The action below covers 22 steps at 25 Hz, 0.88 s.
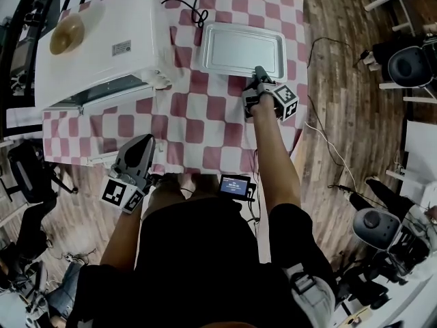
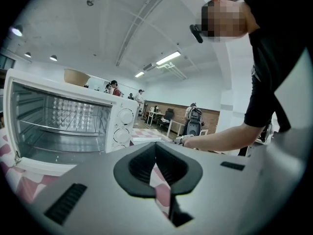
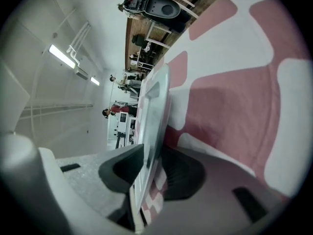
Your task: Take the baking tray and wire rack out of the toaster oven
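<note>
The silver baking tray [image 1: 242,50] lies flat on the checked tablecloth, to the right of the white toaster oven [image 1: 102,39]. My right gripper [image 1: 261,74] is at the tray's near rim. In the right gripper view the tray [image 3: 154,111] has its rim between the jaws of that gripper [image 3: 151,163], which stand slightly apart, so it is open. The oven door [image 1: 102,94] hangs open. The wire rack [image 2: 58,129] sits on its rails inside the oven [image 2: 117,116]. My left gripper [image 1: 145,143] [image 2: 155,148] is shut and empty, low at the table's front edge.
A tan bowl [image 1: 67,34] rests on top of the oven. A black power cord [image 1: 194,9] trails across the tablecloth [image 1: 198,115] behind the tray. A small screen [image 1: 234,185] hangs at the person's waist. Chairs and gear stand on the wooden floor to the right.
</note>
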Tool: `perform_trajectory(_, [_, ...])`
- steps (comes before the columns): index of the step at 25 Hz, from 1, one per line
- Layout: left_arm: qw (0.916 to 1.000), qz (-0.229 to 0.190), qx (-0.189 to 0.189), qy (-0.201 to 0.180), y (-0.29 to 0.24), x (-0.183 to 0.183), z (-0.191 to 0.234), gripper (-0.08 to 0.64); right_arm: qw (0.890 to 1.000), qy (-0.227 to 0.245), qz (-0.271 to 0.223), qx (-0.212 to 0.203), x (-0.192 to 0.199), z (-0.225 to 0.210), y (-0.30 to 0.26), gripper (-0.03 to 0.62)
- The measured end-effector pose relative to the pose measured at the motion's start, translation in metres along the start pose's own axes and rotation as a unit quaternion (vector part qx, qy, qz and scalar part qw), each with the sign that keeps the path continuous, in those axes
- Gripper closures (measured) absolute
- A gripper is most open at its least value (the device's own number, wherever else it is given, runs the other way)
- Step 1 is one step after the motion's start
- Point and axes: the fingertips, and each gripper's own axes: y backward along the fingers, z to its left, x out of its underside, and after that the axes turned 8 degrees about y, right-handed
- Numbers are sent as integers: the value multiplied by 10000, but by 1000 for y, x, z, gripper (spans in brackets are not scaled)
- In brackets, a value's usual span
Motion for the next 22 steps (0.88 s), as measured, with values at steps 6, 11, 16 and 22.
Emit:
perform_trajectory(6, [9998, 86, 196, -26, -3, 3, -11, 569, 9989, 355, 171, 261, 4, 1, 5, 421])
perform_trajectory(11, [9996, 79, 254, 83, 2, 4, -14, 570, 9985, 267, 272, 388, 11, -5, 18, 399])
perform_trajectory(16, [9993, 6, 355, 123, 8, 0, -14, 569, 9990, -154, 82, 405, 21, -14, 44, 399])
perform_trajectory(22, [9983, -130, 556, 94, 20, -9, -7, 569, 9991, -138, -57, -391, 44, 14, 92, 400])
